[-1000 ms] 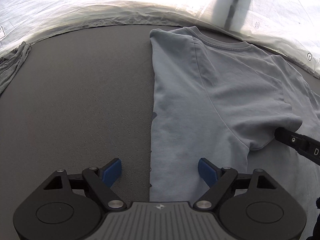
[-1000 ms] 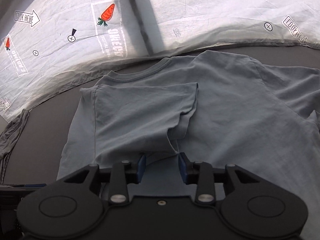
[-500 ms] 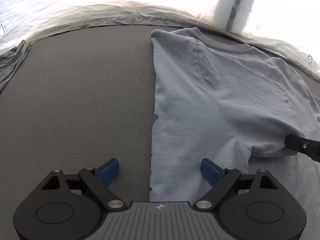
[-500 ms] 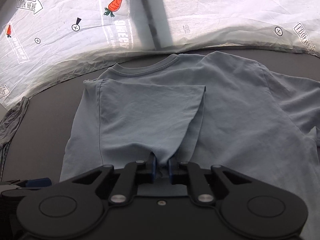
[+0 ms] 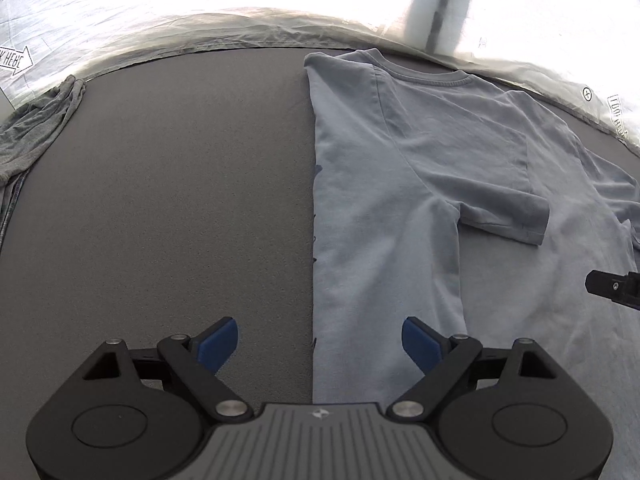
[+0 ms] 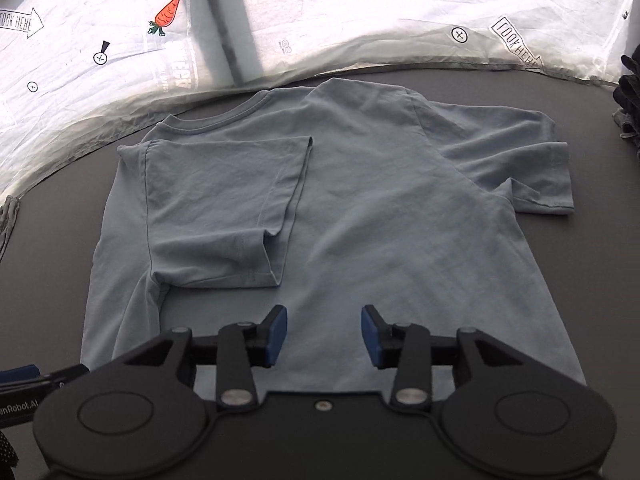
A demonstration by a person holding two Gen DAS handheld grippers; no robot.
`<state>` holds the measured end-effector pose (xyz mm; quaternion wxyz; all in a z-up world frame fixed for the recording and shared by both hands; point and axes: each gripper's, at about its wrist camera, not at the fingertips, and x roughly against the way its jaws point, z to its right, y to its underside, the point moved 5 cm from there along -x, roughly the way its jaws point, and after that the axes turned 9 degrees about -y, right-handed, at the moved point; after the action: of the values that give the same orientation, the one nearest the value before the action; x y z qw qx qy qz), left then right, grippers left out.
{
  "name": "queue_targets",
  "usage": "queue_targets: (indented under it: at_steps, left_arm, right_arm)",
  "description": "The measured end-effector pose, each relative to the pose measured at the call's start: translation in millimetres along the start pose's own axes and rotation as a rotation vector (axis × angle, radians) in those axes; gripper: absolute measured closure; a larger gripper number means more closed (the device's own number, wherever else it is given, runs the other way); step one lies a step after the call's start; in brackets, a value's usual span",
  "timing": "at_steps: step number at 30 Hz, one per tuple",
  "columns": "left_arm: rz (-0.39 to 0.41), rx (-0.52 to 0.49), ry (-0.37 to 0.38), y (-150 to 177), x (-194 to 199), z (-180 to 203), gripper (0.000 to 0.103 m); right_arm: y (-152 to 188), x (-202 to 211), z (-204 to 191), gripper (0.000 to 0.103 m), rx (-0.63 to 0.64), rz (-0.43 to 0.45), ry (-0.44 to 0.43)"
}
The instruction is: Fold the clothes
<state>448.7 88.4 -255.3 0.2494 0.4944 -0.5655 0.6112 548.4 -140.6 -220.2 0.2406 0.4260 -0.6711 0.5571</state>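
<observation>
A light blue T-shirt point(image 6: 380, 208) lies flat on the dark grey table point(image 5: 160, 200), collar toward the far edge. Its left side and left sleeve point(image 6: 224, 216) are folded in over the body; the right sleeve point(image 6: 520, 160) lies spread out. The shirt also shows in the left wrist view point(image 5: 400, 200), its folded edge running straight toward me. My left gripper point(image 5: 318, 342) is open and empty, straddling that folded edge near the hem. My right gripper point(image 6: 323, 334) is open and empty above the shirt's lower middle, just short of the folded sleeve. Its tip shows at the left wrist view's right edge point(image 5: 612, 288).
A crumpled grey garment point(image 5: 36, 128) lies at the table's far left. A dark garment point(image 6: 630, 96) sits at the far right edge. A white printed sheet point(image 6: 360, 20) rises behind the table's far edge.
My right gripper closed on the folded sleeve's corner, pulled it, then opened, let it go and drew back. The sleeve now lies flat on the shirt. My left gripper stayed open.
</observation>
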Motion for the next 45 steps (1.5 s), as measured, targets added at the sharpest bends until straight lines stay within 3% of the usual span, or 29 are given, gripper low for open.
queue_targets:
  at_steps: [5, 10, 16, 19, 24, 28, 37, 41, 45]
  left_arm:
    - [-0.044, -0.085, 0.017, 48, 10, 8, 0.014]
    - [-0.081, -0.118, 0.022, 82, 10, 3, 0.013]
    - [-0.037, -0.155, 0.035, 116, 15, -7, 0.001]
    - [-0.007, -0.158, 0.039, 128, 17, -9, 0.0]
    - [-0.035, -0.131, 0.017, 129, 16, -8, 0.0]
    - [-0.116, -0.105, -0.002, 123, 11, -7, 0.0]
    - [-0.334, -0.011, -0.049, 101, -4, -5, 0.0]
    - [-0.313, 0.029, -0.145, 75, -6, -4, 0.0]
    - [-0.204, 0.074, -0.097, 29, -5, 3, 0.0]
  right_arm:
    - [57, 27, 12, 0.054, 0.026, -0.032, 0.056]
    - [116, 45, 21, 0.031, 0.011, -0.111, 0.094]
    - [166, 66, 17, 0.007, 0.017, -0.135, 0.148]
    - [187, 74, 17, 0.002, -0.01, -0.145, 0.157]
    - [204, 87, 19, 0.001, -0.008, -0.173, 0.121]
    - [194, 89, 30, 0.001, -0.042, -0.164, 0.064]
    - [105, 75, 90, 0.001, -0.214, -0.007, -0.095]
    - [69, 61, 114, 0.0, -0.209, 0.056, -0.091]
    - [41, 44, 136, 0.0, -0.174, 0.089, -0.09]
